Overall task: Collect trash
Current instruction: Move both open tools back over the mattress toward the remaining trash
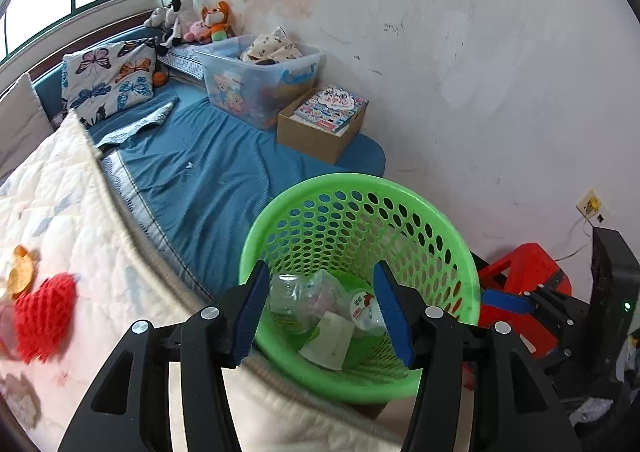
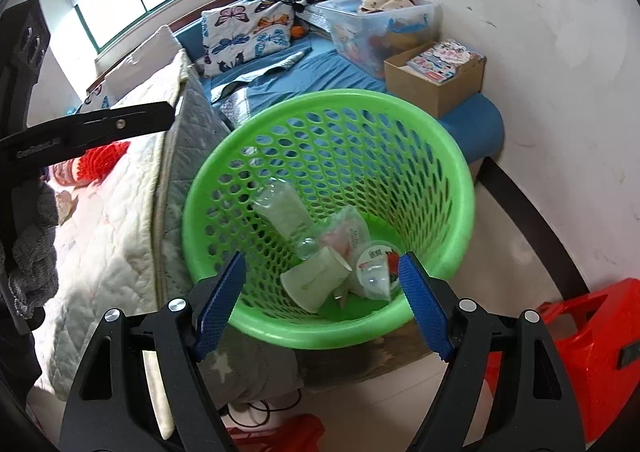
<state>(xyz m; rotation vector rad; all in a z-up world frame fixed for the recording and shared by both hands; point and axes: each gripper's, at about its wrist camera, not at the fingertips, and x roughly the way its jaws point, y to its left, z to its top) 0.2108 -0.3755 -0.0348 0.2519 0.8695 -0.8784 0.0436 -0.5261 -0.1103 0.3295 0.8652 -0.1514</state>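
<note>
Blue-padded jaws fill the bottom of both views, and I read both as spread wide with nothing between them: left gripper [image 1: 320, 314], right gripper [image 2: 322, 304]. Centre frame sits the green basket [image 1: 440, 220], already holding a clear bottle [image 2: 280, 208], a paper cup [image 2: 316, 282] and a sealed jelly cup [image 2: 376, 264]. More trash seems to wait at the left edge of the left view, on the quilt [image 1: 80, 192]: an orange peel-like scrap [image 1: 20, 272] beside a red knitted heart [image 1: 44, 312]. I'd swing the left gripper there, approach low and pinch only the scrap. That corner is blurred; something clear beside it I cannot identify.
</note>
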